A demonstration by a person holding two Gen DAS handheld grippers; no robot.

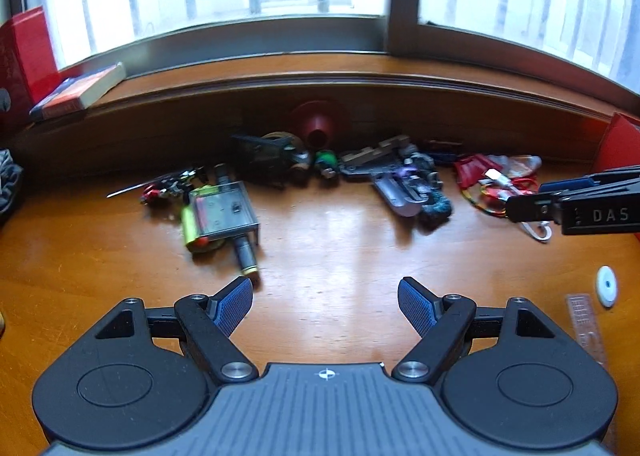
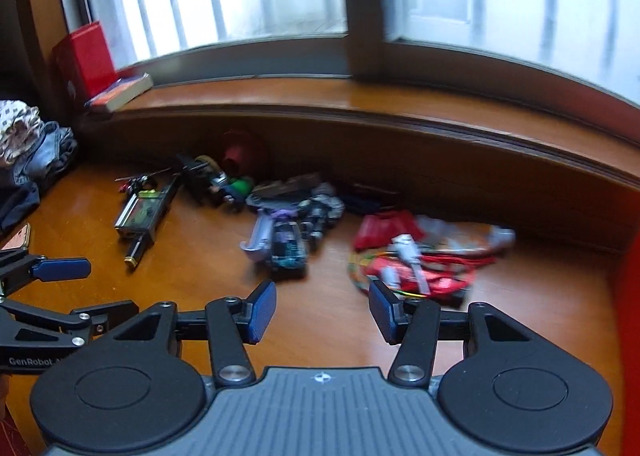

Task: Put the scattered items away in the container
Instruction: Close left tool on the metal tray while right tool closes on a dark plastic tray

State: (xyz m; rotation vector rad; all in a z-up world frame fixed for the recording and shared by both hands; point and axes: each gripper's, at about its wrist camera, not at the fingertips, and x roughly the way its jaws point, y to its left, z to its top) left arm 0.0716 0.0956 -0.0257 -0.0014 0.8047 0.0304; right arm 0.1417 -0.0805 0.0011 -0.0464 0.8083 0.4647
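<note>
Nothing is judged tidied yet: the scattered items (image 1: pixel 304 176) are seen strewn on the bench (image 1: pixel 328 248) below the window sill (image 1: pixel 320 68). No container is clearly made out. Both the left tongs (image 1: pixel 325 302) and right tongs (image 2: pixel 322 310) are held open and empty.

Scattered items strewn in a loose row on counter (image 1: pixel 328 256), below window ledge. Clear box with yellow-green piece (image 1: pixel 218 212) lying flat at left, near a dark pen (image 1: pixel 244 252). Grey-purple toy (image 1: pixel 404 192) mid-row. Red packet and cable tangle (image 1: pixel 496 180) at right. Container not identifiable.
</note>
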